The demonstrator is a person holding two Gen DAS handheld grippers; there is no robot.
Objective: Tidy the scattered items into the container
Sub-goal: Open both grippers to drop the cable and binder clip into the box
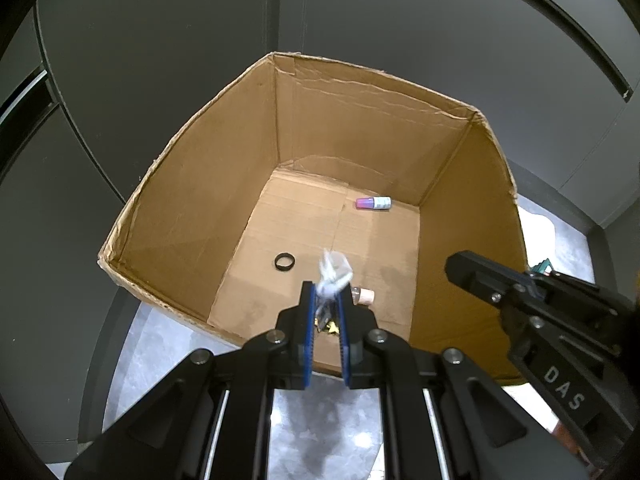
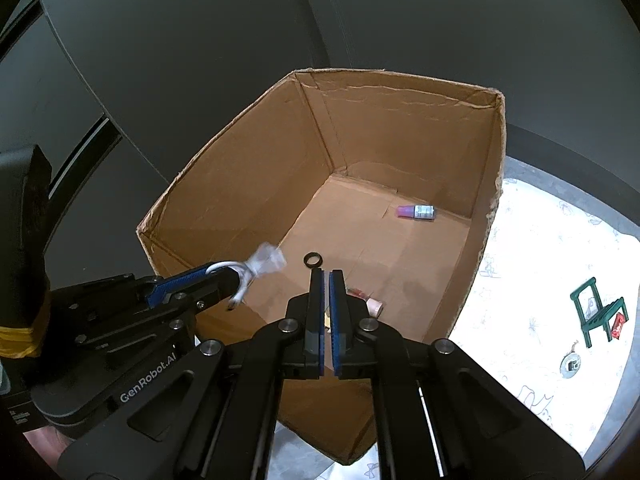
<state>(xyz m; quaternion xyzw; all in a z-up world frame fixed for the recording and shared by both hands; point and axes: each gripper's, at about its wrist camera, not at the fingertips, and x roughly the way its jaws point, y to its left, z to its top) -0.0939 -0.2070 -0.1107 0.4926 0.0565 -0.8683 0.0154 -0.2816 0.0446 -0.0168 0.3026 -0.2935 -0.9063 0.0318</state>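
Note:
An open cardboard box (image 1: 224, 168) (image 2: 260, 168) stands on the floor below both grippers. My left gripper (image 1: 325, 294) (image 2: 226, 275) hangs over the box's near side, shut on a coiled white cable in clear plastic wrap (image 1: 333, 274) (image 2: 264, 262). Beside it, my right gripper (image 2: 326, 274) (image 1: 454, 266) is over the box's near right part, shut with nothing in it. On the box floor lie a small purple-and-white bottle (image 1: 374, 203) (image 2: 417, 212), a black ring (image 1: 285, 261) (image 2: 313, 260) and a small pink-capped bottle (image 1: 363, 295) (image 2: 375, 306). Something yellow (image 1: 329, 326) is partly hidden behind my left fingers.
To the right of the box lies a white patterned cloth (image 2: 532, 264), and on it a green toy chair (image 2: 596, 312), a small red packet (image 2: 618, 326) and a round metal piece (image 2: 570, 364). Dark grey cabinet panels (image 1: 160, 60) rise behind the box.

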